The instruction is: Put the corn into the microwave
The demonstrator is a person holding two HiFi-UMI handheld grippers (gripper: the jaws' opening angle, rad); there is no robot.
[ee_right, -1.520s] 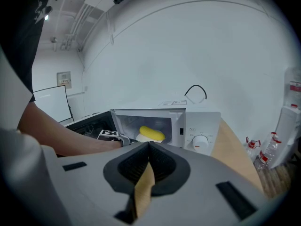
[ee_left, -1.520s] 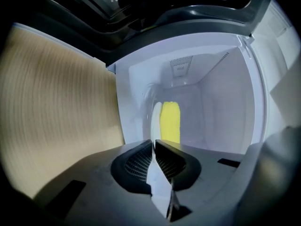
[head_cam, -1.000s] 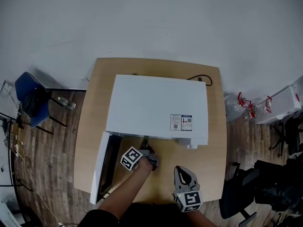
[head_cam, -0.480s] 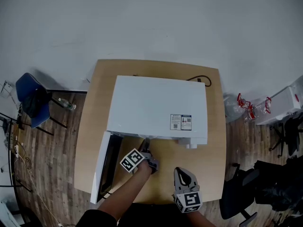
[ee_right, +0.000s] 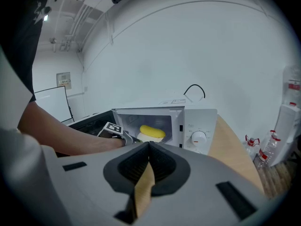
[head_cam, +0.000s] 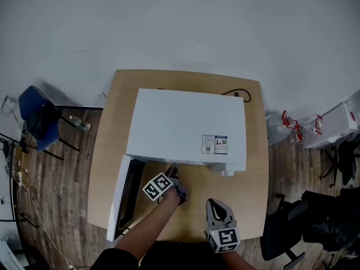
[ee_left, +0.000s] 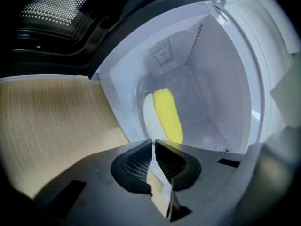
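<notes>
The yellow corn (ee_left: 168, 114) lies on a white plate (ee_left: 148, 117) inside the white microwave (head_cam: 185, 128), whose door (head_cam: 121, 198) hangs open to the left. My left gripper (head_cam: 173, 173) sits at the oven's opening, just short of the corn (ee_right: 146, 131). Its jaws have just been closing and now meet at the tips (ee_left: 154, 142) with nothing between them. My right gripper (head_cam: 216, 206) rests near the table's front edge, well back from the microwave. It is shut and empty, and its tips (ee_right: 149, 145) touch.
The wooden table (head_cam: 253, 190) carries the microwave, with a black cable (head_cam: 239, 93) behind it. A blue chair (head_cam: 36, 117) stands on the floor at left. Bottles with red caps (head_cam: 295, 125) and a dark office chair (head_cam: 292, 229) are at right.
The left gripper has rolled a little at the microwave's opening without shifting place. The right gripper and the corn are where they were.
</notes>
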